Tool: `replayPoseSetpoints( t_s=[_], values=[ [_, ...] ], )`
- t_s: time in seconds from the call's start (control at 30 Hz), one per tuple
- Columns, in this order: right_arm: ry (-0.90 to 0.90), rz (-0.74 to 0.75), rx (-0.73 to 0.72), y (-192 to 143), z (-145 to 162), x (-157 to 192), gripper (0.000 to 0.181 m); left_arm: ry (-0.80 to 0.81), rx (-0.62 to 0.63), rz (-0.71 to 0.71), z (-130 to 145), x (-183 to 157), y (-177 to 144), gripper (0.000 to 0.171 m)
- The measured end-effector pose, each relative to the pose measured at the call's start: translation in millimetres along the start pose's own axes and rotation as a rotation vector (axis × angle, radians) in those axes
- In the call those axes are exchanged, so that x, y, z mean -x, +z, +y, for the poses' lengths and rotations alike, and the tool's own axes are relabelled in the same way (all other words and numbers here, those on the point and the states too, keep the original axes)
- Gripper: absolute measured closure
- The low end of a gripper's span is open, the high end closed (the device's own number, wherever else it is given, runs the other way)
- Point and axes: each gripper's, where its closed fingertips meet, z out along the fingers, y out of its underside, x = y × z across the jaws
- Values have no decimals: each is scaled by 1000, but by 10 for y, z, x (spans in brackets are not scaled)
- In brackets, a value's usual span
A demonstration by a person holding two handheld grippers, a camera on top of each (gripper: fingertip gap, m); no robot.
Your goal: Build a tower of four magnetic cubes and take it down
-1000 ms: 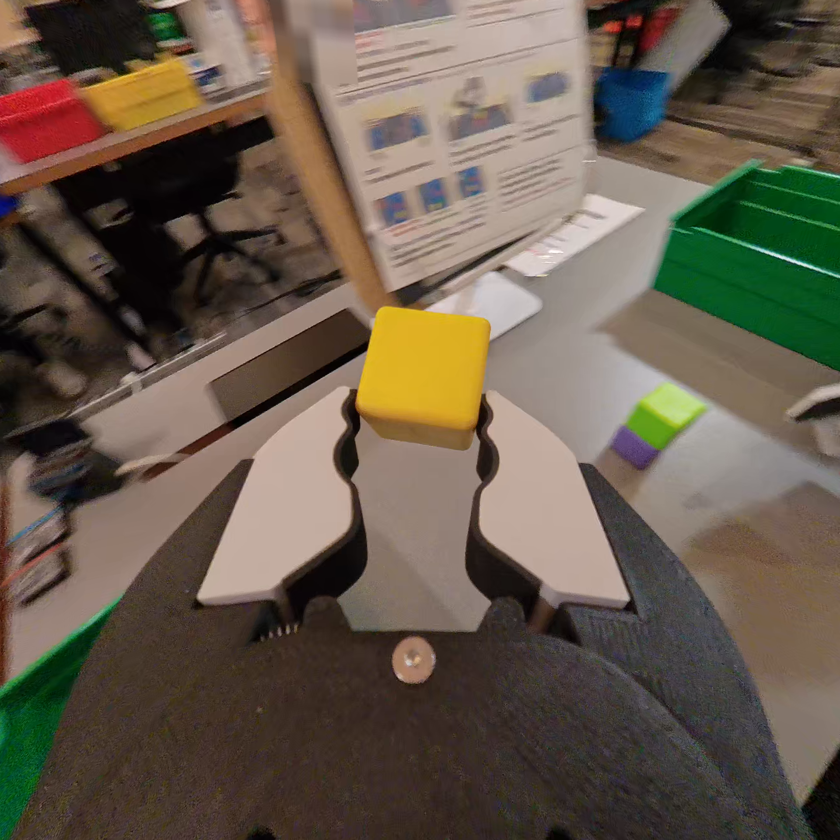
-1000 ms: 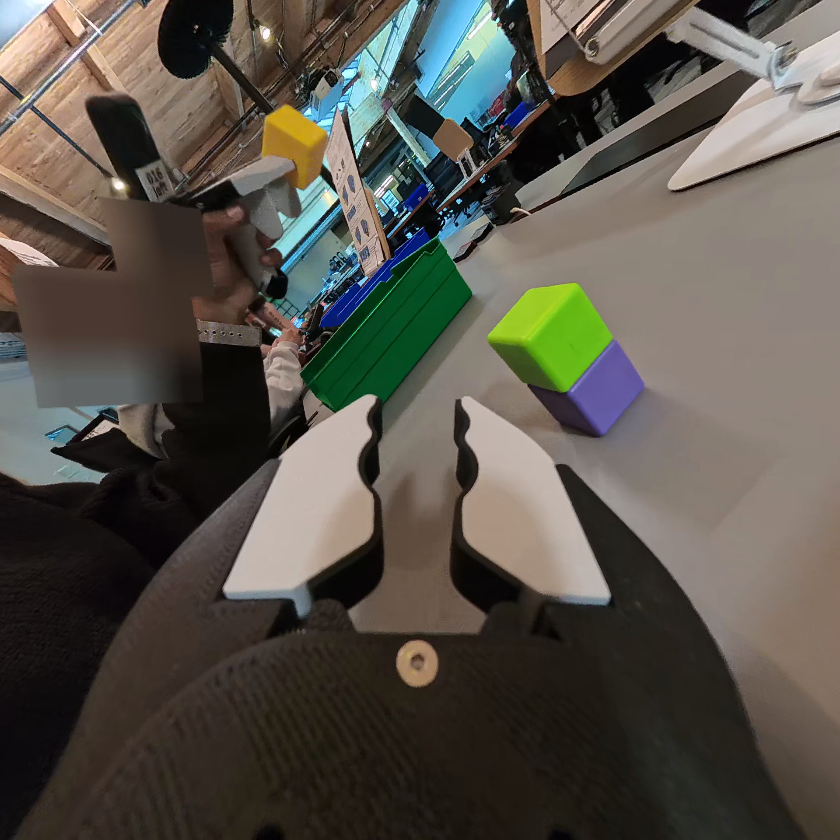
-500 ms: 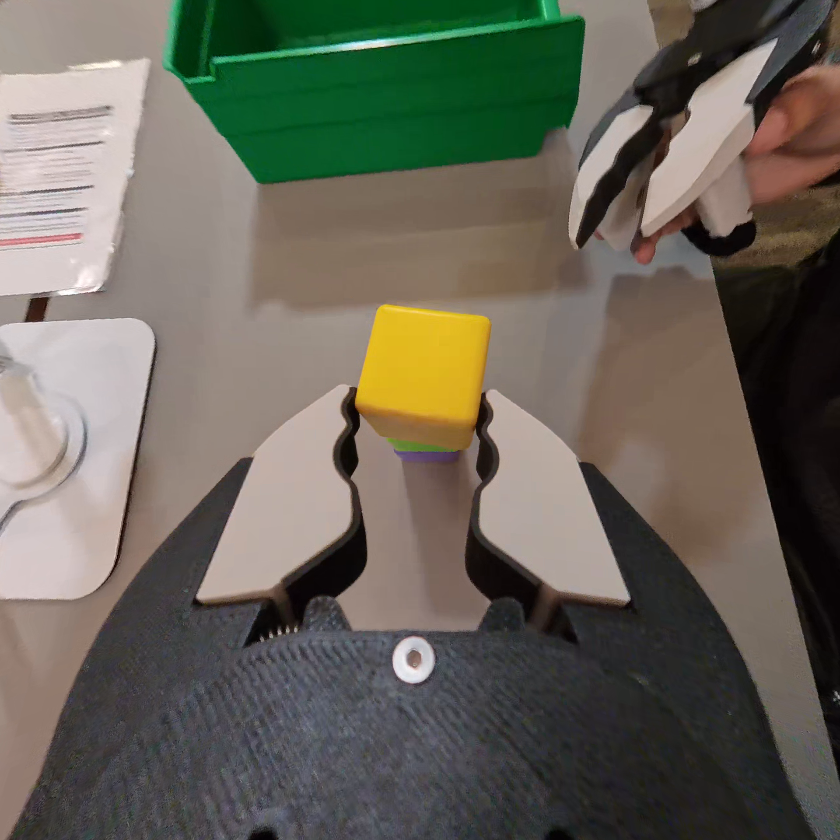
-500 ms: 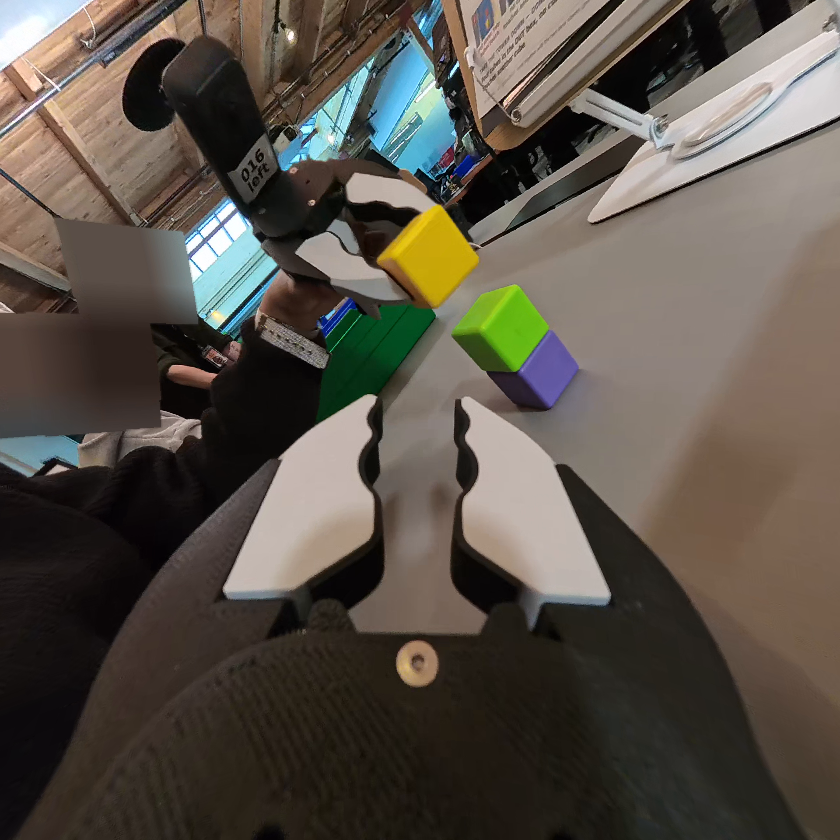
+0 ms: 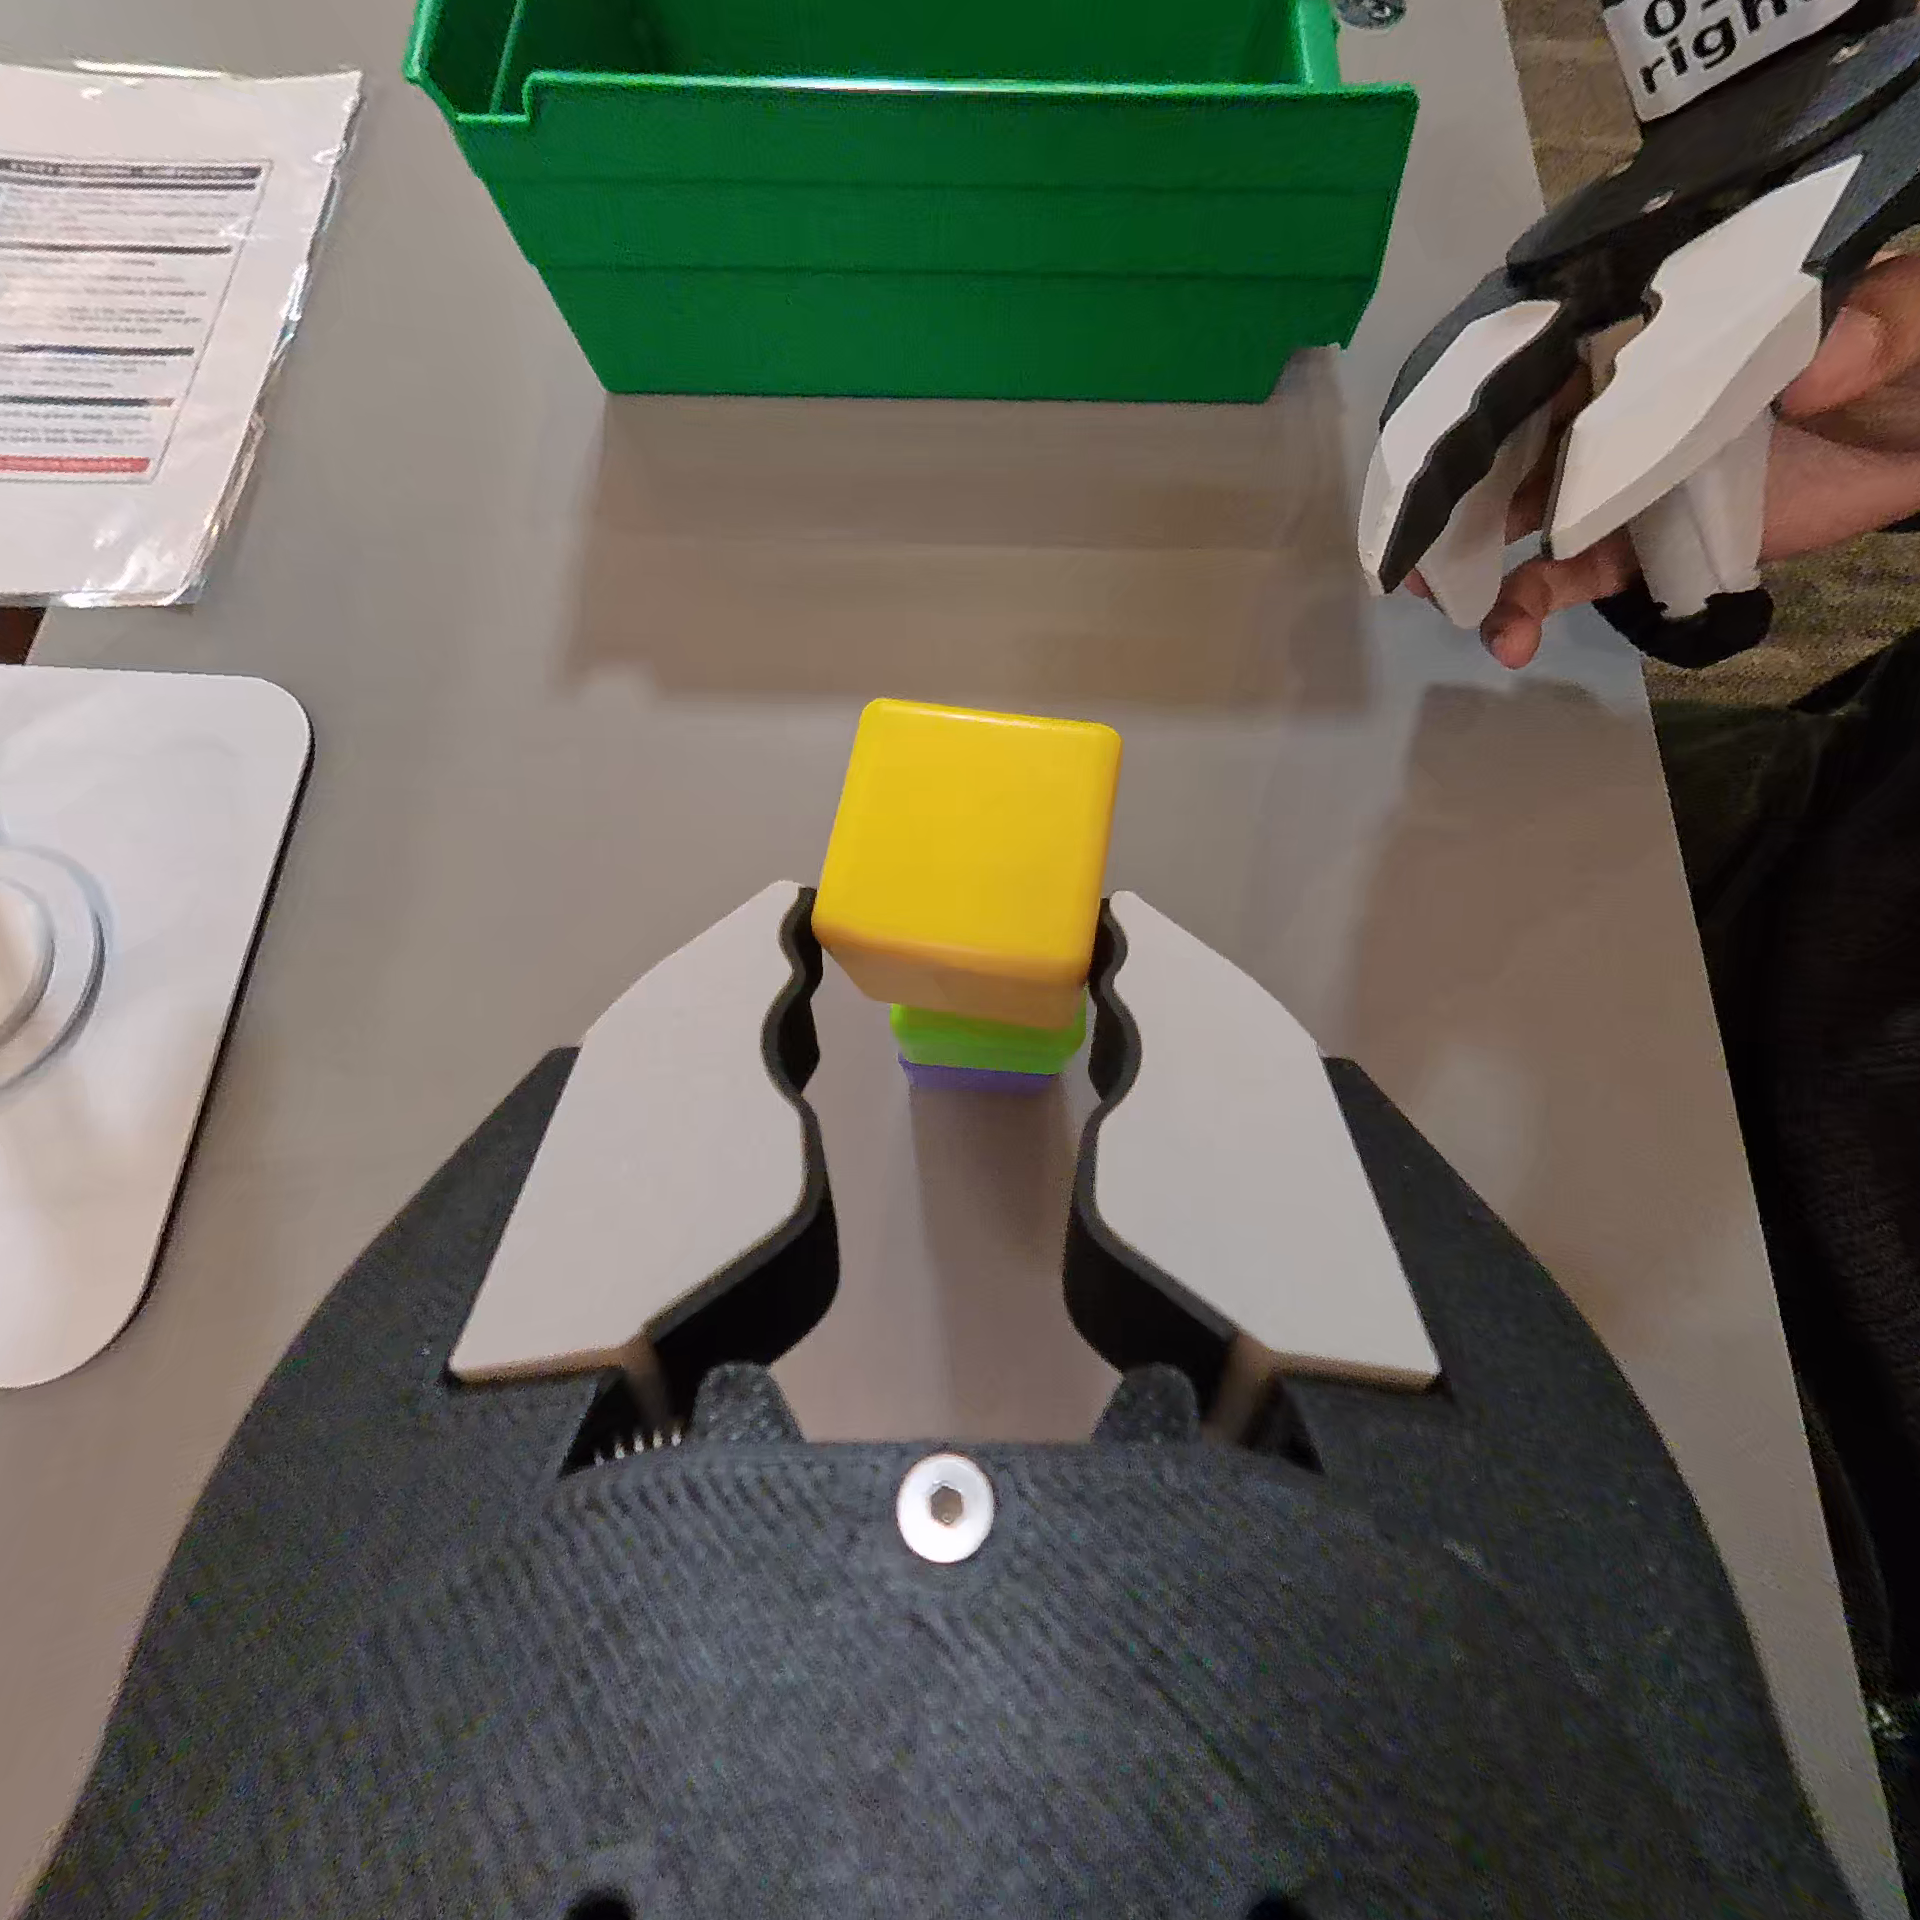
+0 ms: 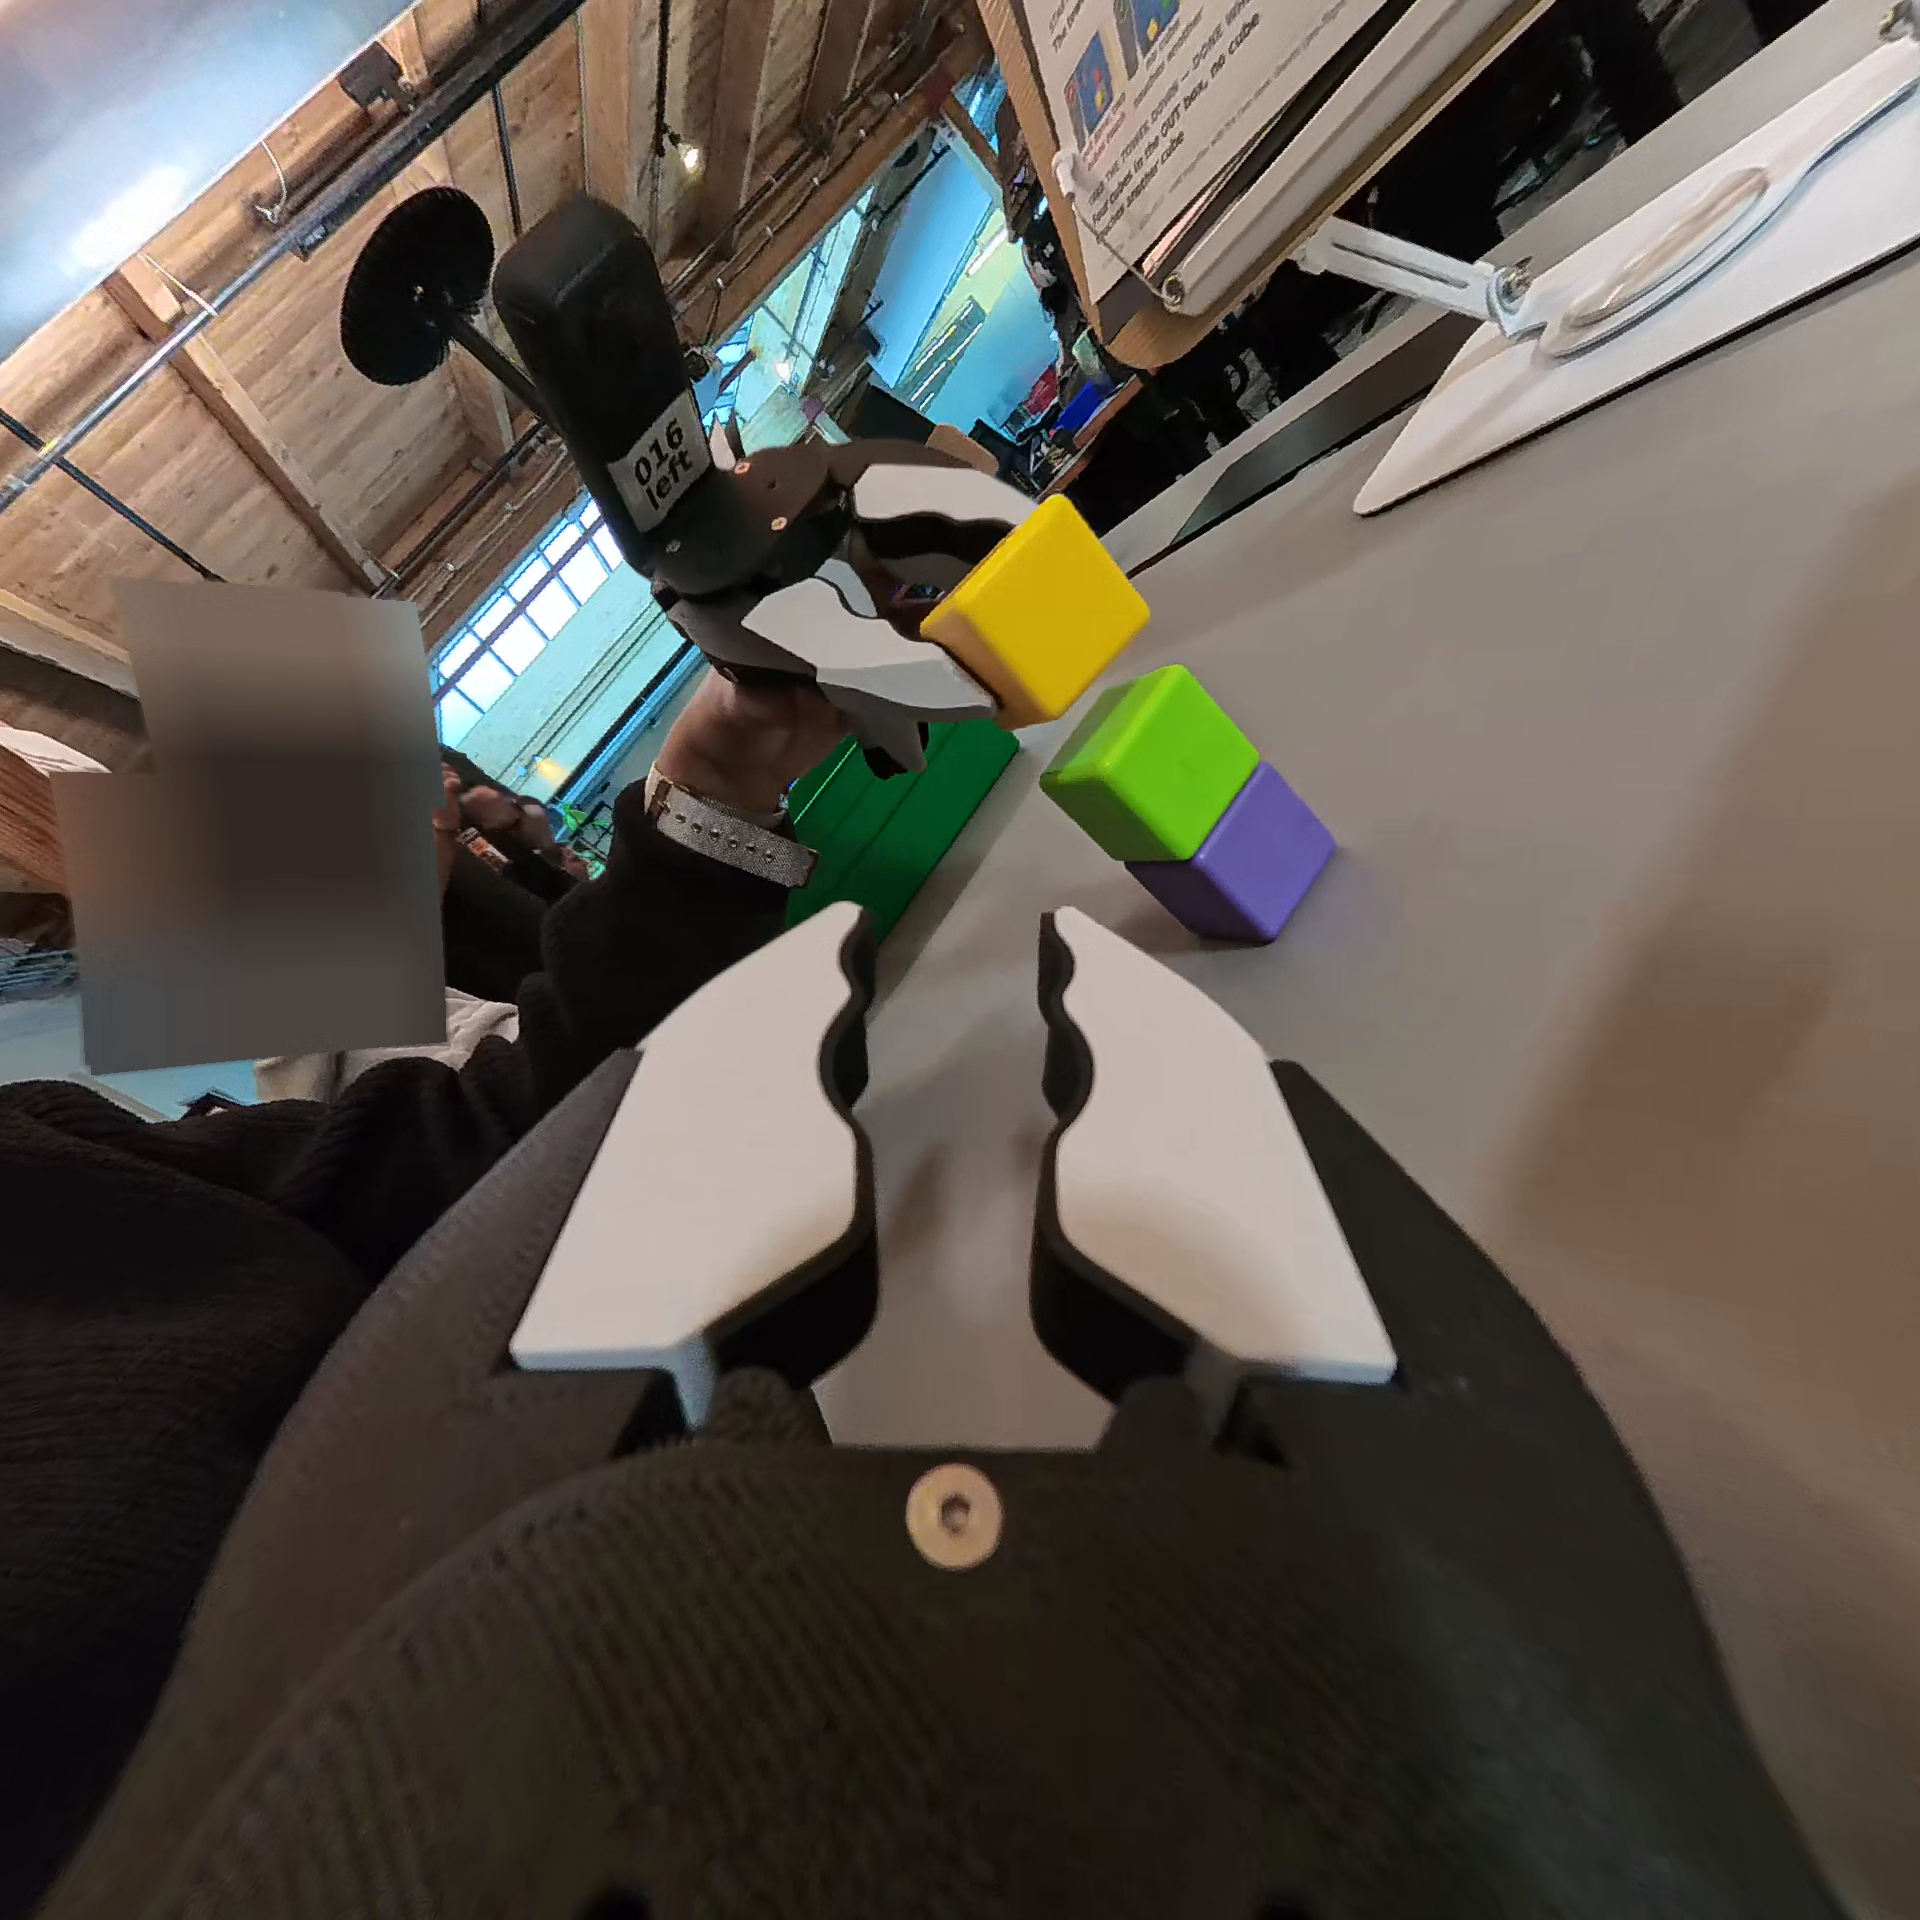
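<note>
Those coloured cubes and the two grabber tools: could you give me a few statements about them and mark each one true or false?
1. The left gripper is shut on the yellow cube. True.
2. The yellow cube already rests on the green cube. False: the right wrist view shows a gap between them.
3. The green cube sits on top of the purple cube. True.
4. The right gripper holds a cube. False: nothing is between its fingers, which stand apart.
5. The green bin sits on the purple cube. False: it stands on the table, beyond the stack.
</note>
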Motion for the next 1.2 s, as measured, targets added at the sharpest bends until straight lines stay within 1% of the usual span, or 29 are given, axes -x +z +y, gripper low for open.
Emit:
replayPoseSetpoints(
  t_s=[0.13,0.33,0.5,0.7,0.83,1.2],
  values=[
    [8,-4,-1,6,-1,1,151,-21,23,-39,40,16,21,121],
    [17,-11,0,19,-2,2,151,-16,63,-57,112,-9,81,121],
    [20,-12,0,24,-3,1,151,-35,55,-65,112,-13,77,121],
    [29,-18,2,34,0,1,151,-11,67,-81,131,-35,68,121],
    [31,-21,5,49,2,2,151,8,80,-119,152,-20,62,121],
    [48,-37,16,87,16,4,151,-17,120,-195,173,1,40,121]
  ],
)
